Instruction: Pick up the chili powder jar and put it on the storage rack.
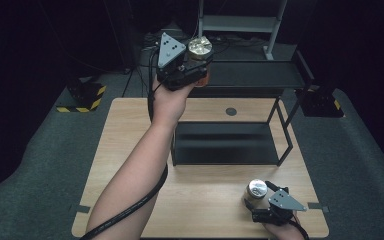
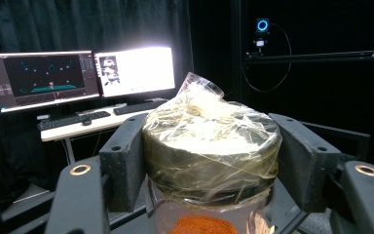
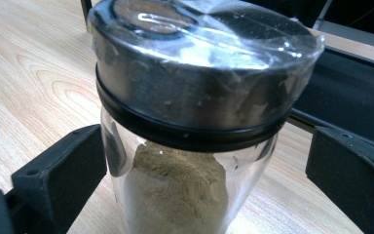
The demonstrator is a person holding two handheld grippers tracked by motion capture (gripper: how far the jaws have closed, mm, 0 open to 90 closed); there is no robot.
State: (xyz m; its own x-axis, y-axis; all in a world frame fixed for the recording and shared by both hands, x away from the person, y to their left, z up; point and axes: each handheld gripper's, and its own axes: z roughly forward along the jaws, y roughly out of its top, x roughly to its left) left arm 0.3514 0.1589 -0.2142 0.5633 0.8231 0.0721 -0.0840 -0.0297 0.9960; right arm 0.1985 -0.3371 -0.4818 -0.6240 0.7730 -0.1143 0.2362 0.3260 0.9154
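My left gripper is raised high over the far side of the table, shut on a glass spice jar with a metal lid wrapped in plastic film. In the left gripper view the jaws press the jar on both sides of its lid, and orange powder shows below. A second jar with a film-covered metal lid stands on the wooden table near its front right. My right gripper is open around it. In the right gripper view this jar holds brown powder, and both jaws stand apart from its glass.
A black two-level metal rack stands on the far middle of the table, its upper shelf just right of the raised jar. A round dark mark lies behind it. Monitors glow on a desk beyond.
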